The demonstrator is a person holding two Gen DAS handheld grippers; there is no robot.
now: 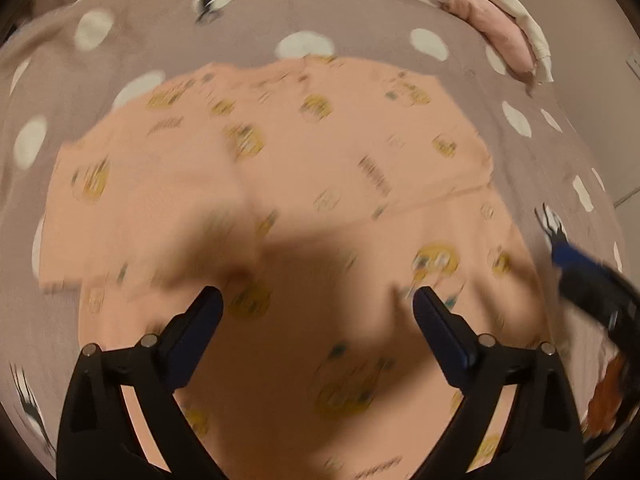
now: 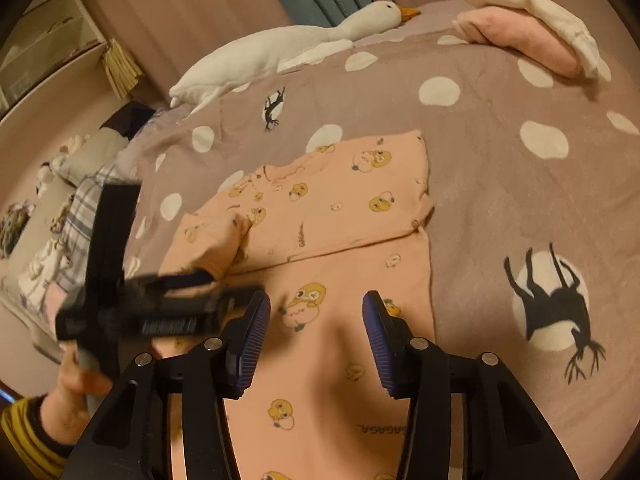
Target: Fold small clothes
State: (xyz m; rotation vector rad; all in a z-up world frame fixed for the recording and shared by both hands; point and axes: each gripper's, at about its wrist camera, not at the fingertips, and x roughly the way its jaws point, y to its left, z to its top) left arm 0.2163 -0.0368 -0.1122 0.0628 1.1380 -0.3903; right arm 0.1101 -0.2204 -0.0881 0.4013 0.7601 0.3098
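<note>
A small peach shirt with yellow cartoon prints lies on the bed, its far part folded over the near part. It fills the blurred left wrist view. My left gripper is open and empty, close above the shirt's near part. In the right wrist view the left gripper sits at the shirt's left sleeve. My right gripper is open and empty above the shirt's near half. It shows at the right edge of the left wrist view.
The mauve bedspread has white dots and black deer prints. A folded pink garment under a white one lies at the far right. A white goose plush lies at the far edge. Bedding and toys sit left of the bed.
</note>
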